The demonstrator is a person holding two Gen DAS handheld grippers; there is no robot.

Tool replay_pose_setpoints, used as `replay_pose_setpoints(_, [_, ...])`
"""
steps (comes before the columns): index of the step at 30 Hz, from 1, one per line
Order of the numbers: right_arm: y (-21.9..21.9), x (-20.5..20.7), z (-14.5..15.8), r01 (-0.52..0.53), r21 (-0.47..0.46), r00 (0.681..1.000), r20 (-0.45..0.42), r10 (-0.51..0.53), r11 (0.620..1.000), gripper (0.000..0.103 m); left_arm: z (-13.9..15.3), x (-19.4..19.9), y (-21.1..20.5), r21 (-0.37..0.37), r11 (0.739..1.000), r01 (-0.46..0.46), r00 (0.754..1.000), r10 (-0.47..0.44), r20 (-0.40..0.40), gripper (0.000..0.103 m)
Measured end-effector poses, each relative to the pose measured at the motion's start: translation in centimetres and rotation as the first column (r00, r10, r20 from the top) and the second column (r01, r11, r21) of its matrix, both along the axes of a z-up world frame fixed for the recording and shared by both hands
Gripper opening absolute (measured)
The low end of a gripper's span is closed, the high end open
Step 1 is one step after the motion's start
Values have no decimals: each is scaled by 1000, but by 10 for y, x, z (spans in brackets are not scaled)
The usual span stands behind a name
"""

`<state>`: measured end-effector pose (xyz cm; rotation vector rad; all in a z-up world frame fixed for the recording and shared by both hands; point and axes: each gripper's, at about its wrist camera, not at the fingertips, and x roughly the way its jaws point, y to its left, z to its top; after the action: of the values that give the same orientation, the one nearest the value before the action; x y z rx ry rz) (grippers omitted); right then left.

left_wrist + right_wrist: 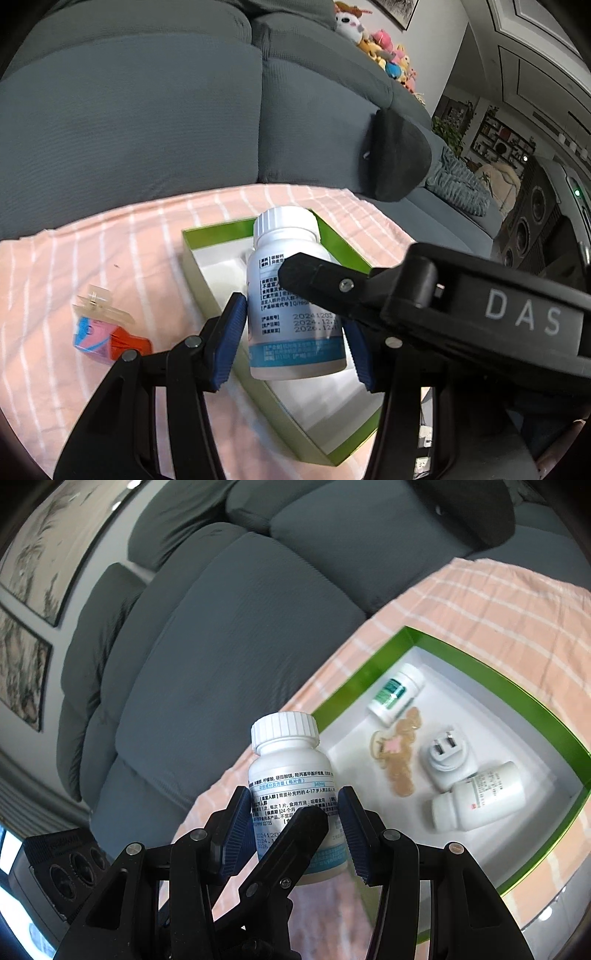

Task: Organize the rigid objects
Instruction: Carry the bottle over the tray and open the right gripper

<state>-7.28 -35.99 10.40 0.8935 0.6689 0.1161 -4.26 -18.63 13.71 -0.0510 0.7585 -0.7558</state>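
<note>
I'm working in a home living room. A big grey sofa [147, 122] fills the view ahead of me, with a heap of plush toys [384, 48] along its back. Framed ink paintings [26, 602] hang on the wall, shelves [498, 136] and a leafy plant [448, 131] stand farther off, and a speaker [528, 221] sits beside the table's pink striped cloth [110, 236].

Bottle [291, 295] label partly hidden behind crossing black arm [325, 280]
</note>
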Motion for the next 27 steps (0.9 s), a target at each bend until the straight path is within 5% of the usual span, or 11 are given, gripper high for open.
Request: replay_pose_setpoints(27, [-28,24,-41,43,9,983,-180,-40,999,53,-40,19,-23,10,1000,-1,976,3,-218,52])
